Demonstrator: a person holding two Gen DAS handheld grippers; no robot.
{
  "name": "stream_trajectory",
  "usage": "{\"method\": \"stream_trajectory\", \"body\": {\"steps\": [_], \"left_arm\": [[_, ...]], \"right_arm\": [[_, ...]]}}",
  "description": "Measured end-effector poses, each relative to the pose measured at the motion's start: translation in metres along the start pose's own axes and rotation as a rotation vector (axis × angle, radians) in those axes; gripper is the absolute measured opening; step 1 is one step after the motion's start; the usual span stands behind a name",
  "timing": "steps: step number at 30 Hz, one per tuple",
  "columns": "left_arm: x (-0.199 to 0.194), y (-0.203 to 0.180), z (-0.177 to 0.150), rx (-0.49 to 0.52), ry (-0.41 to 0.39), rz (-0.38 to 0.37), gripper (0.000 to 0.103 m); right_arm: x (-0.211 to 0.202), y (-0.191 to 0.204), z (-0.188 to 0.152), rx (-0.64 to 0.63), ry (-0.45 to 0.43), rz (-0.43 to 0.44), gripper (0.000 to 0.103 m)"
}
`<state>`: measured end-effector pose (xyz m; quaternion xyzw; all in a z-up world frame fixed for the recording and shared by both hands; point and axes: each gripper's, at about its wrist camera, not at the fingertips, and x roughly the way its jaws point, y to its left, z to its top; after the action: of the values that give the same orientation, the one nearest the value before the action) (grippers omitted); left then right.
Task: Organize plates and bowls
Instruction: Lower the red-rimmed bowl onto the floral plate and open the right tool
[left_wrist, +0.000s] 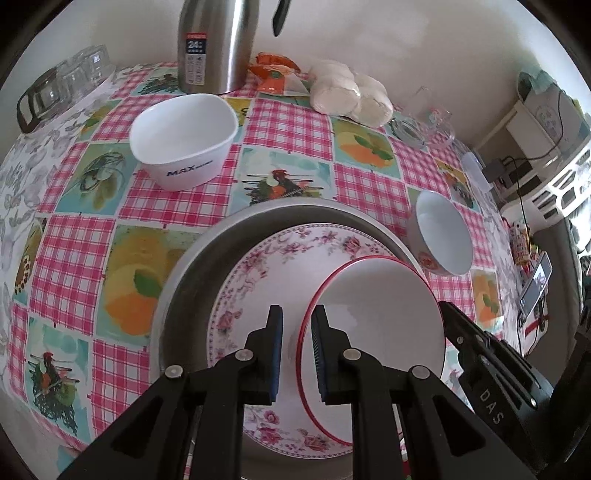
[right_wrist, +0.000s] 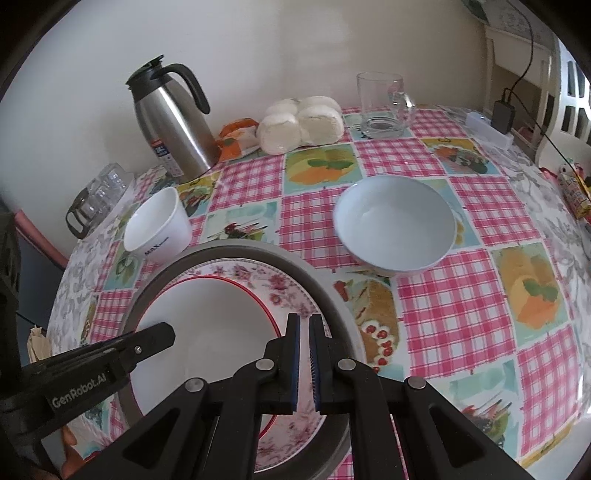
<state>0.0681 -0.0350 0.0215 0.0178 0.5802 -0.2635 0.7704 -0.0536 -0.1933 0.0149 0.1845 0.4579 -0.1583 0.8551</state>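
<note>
**Red-rimmed plate gripped from both sides over the stacked tray**

At far left, upturned clear glasses (left_wrist: 70, 79) lie near the worktop (left_wrist: 291, 125) edge. The worktop carries a glossy oilcloth with pink gingham and fruit panels. Next stands a brushed steel flask (right_wrist: 173, 122); only the right wrist view shows its black lid and handle. In front of it sits a white squarish bowl (left_wrist: 184, 140) with blue lettering on its wall, empty.

At centre lies a round grey tray (left_wrist: 192, 266). It holds a floral plate (left_wrist: 258, 266) with pink roses on the rim. On that plate rests a smooth white red-rimmed plate (left_wrist: 376, 306), which is empty.

The left tongs (left_wrist: 297, 325) are clenched on the red-rimmed plate's left rim, blue ribbed pads on either side of it. The right tongs (right_wrist: 304, 332) are clenched at the plate's right edge. Whether they also catch the floral rim there cannot be told.

Behind centre lie an orange packet (left_wrist: 273, 75) and wrapped white buns (right_wrist: 299, 123). Right of the tray stands a round pale bowl (right_wrist: 395, 221), empty, apart from the tray. A clear glass mug (right_wrist: 382, 105), upright and empty, stands at the back right, plain only in the right wrist view.
</note>
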Motion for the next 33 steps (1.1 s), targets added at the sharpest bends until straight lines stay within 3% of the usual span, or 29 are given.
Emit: {"method": "stream_trajectory", "body": {"steps": [19,33], "left_arm": [[-0.002,0.022,0.003,-0.050,0.001,0.018,0.015],[0.005,0.024,0.002,-0.072,0.025,0.021,0.016]], "right_arm": [[0.003,0.029,-0.002,-0.029,-0.018,0.023,0.007],[0.007,0.022,-0.001,-0.032,0.007,0.010,0.007]]}}
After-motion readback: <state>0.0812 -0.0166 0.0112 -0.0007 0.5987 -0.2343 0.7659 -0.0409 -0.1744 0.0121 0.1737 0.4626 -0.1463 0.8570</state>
